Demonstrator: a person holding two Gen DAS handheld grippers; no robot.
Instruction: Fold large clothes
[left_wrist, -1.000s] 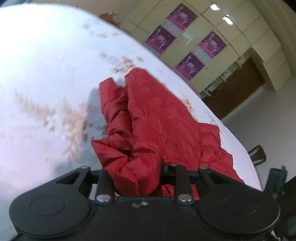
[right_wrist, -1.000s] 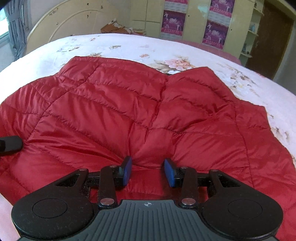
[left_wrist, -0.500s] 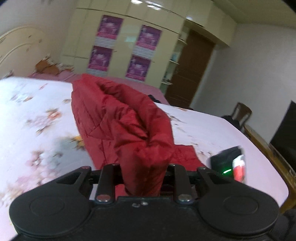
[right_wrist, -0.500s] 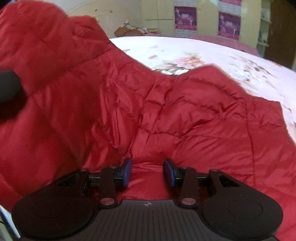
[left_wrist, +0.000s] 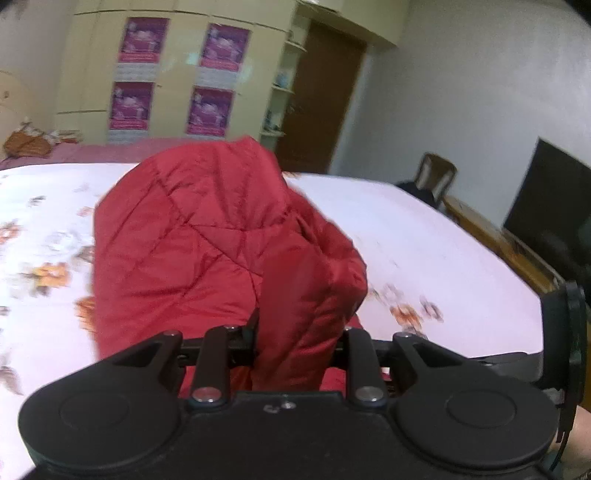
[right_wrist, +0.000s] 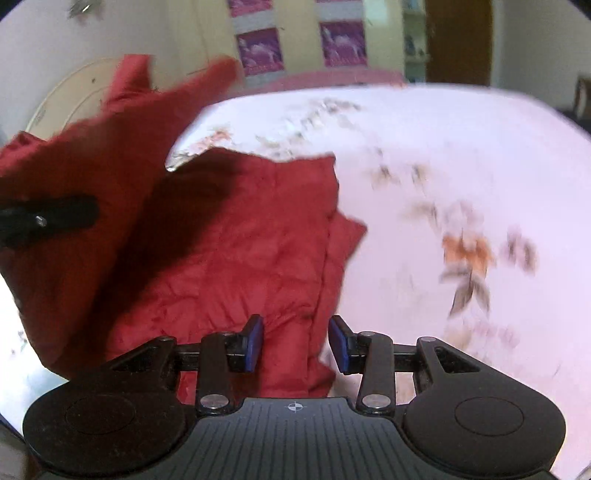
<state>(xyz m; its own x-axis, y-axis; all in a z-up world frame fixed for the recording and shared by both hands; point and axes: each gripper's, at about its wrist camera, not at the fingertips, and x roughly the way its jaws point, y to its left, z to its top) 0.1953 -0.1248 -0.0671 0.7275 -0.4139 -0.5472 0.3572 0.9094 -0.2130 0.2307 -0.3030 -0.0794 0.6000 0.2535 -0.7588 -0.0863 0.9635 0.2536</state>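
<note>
A red quilted jacket (left_wrist: 207, 251) is held lifted above the floral bed sheet (left_wrist: 424, 236). In the left wrist view a thick bunch of its fabric is clamped between the jaws of the left gripper (left_wrist: 293, 343), set narrow, and the cloth rises toward 12 o'clock. In the right wrist view the right gripper (right_wrist: 295, 341) is seen with blue pads (right_wrist: 255, 341) moderately apart, and a fold of the jacket edge runs between them. Whether the pads actually press on it cannot be told.

Lower part of the jacket is spread on the sheet at 11 o'clock of the right gripper. The raised part hangs at 9 to 10 o'clock, and a shadow is cast on the layer beneath.

Risks, as judged:
- The slick padded fabric may be lost from the right jaws if the grip is loose, and the fold would be left skewed.
- Uneven carrying by the two hands may bunch the layers instead of laying them flat.
- The free sleeve may be trapped under the fold.

Containers: none is seen in either view. A wardrobe (left_wrist: 173, 74) stands shut at 12 o'clock; its contents are not shown.
</note>
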